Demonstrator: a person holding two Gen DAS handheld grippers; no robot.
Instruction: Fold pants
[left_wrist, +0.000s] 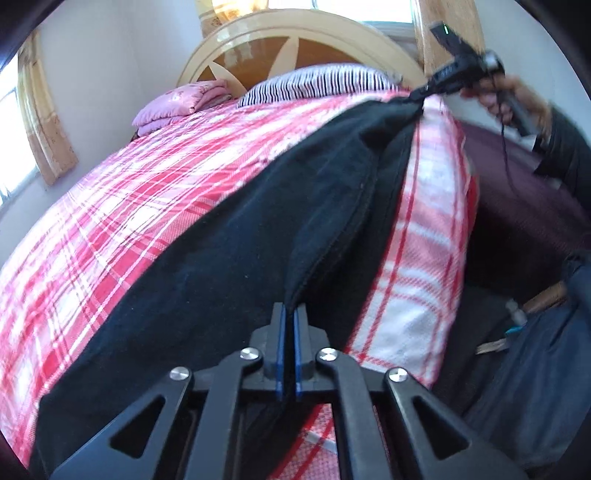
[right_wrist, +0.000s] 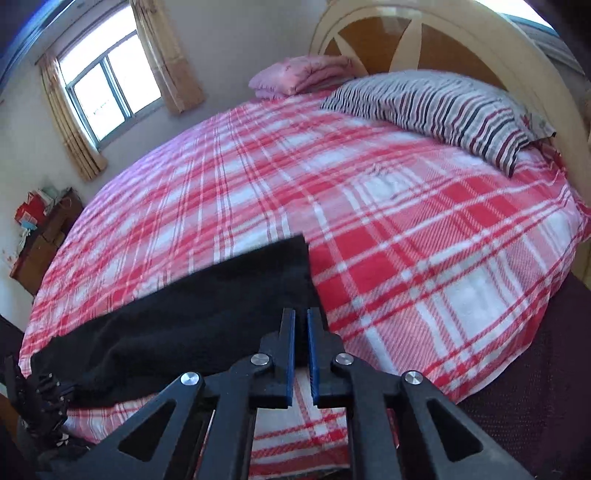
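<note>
Left gripper (left_wrist: 290, 314), bottom centre of its view, is clamped narrow on the black pants (left_wrist: 221, 251), which stretch across the plaid bedsheet (left_wrist: 110, 221) toward upper right, where the right gripper (left_wrist: 421, 96) pinches the far end. Striped pillow (right_wrist: 443, 107) upper right.

Open bedsheet (right_wrist: 369, 206) — pillow (right_wrist: 443, 107) beyond.
</note>
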